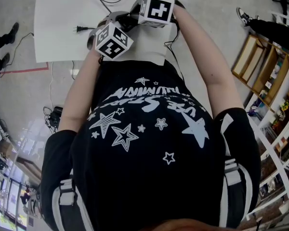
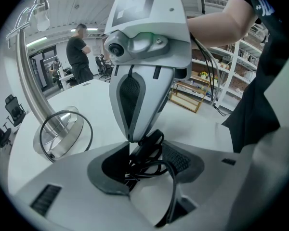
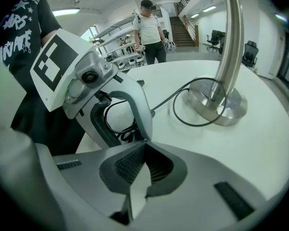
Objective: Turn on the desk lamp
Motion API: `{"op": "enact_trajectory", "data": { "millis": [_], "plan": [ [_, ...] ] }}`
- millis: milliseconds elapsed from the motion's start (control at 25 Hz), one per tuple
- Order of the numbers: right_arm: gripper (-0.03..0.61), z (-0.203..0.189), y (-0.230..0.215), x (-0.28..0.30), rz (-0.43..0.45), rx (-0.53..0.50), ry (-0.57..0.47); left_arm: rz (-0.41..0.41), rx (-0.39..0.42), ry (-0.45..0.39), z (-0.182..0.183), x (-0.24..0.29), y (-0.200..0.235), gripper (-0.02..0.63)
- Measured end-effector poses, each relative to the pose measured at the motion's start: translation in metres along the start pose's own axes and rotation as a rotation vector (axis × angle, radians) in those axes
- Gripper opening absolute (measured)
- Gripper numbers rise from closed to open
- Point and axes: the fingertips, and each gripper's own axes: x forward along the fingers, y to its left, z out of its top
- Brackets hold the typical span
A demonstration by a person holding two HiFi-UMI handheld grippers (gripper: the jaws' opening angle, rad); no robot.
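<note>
Left gripper [image 2: 135, 163] at lower centre clamped on a bunched black cord [image 2: 153, 166], right gripper [image 3: 140, 171] with jaws together and empty, its tip at that cord, steel desk lamp [image 3: 220, 97] upright on white table [image 3: 260, 143], upper right, plug [image 1: 80, 29] lying loose upper left.

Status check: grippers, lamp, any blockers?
Left gripper shut on cord; right gripper shut, empty, tip by cord. Desk lamp upright on table. Plug lies loose on table, in no socket.
</note>
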Motion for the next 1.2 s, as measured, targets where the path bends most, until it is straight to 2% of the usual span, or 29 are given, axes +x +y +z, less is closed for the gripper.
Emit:
{"op": "enact_trajectory", "data": {
  "millis": [760,1200],
  "plan": [
    [0.003,0.004,0.001,-0.010,-0.030,-0.017,0.025,-0.004,0.002,-0.003,0.007,-0.002,-0.004,0.230],
    [0.003,0.002,0.004,-0.007,0.000,-0.071,0.060,-0.002,-0.007,-0.012,0.006,0.000,-0.005,0.230]
  ]
}}
